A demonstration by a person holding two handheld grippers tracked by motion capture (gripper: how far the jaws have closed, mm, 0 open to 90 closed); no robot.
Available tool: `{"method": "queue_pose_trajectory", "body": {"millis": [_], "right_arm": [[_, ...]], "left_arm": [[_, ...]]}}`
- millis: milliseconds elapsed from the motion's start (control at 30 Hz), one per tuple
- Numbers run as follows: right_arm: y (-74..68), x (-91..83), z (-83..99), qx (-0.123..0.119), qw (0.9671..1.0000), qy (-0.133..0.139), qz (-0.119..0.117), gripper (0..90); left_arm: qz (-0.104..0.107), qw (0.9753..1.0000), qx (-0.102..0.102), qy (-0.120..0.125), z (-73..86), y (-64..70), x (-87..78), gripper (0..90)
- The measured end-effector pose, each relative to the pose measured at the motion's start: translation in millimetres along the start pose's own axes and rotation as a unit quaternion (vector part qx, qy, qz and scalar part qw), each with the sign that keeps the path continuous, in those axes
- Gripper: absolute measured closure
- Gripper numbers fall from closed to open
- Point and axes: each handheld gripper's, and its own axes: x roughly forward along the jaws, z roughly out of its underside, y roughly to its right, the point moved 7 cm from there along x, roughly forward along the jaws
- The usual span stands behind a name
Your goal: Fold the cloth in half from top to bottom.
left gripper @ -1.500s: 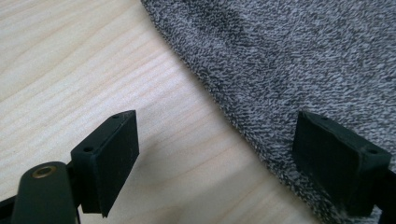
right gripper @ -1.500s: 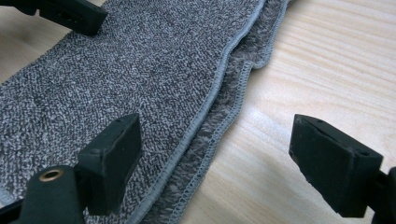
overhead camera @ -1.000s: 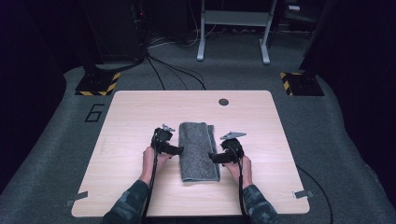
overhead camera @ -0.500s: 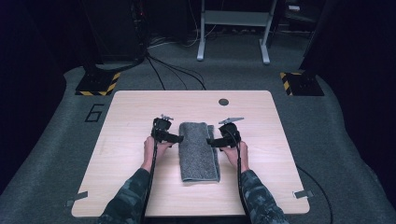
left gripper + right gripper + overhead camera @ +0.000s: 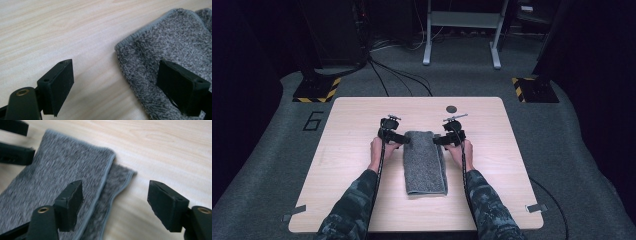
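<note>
Folded grey towel (image 5: 425, 162) is lying mid-surface (image 5: 352, 125). I'm holding my left hand-held gripper (image 5: 404, 140) spread, straddling its far left corner, and my right hand-held gripper (image 5: 436, 141) spread, straddling the far right corner. Nothing is being pinched.

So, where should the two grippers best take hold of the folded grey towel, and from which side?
Probably at the two far corners of the towel. The left gripper and right gripper already stand open there, each straddling a side edge. Come in low from each long side: the towel lies flat, and at the right corner its layers are offset, so pinch both.
</note>
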Motion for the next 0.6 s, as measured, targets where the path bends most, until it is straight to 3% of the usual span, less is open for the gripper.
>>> {"method": "queue_pose_trajectory", "body": {"millis": [133,367,600], "right_arm": [[2.4,8.6,-7.3,0.017,0.9998,-0.004,0.005,33.4],[0.2,22.8,-8.4,0.012,0.9996,-0.018,0.016,42.7],[-1.2,25.4,-9.3,0.002,0.9996,-0.017,0.022,62.8]], "left_arm": [[-0.019,0.9998,0.006,-0.004,-1.9,-1.2,4.2,15.1],[-0.035,0.9987,0.029,-0.024,1.0,2.9,13.0,18.6],[-0.022,0.9987,0.045,-0.001,0.8,10.0,11.2,38.0]]}}
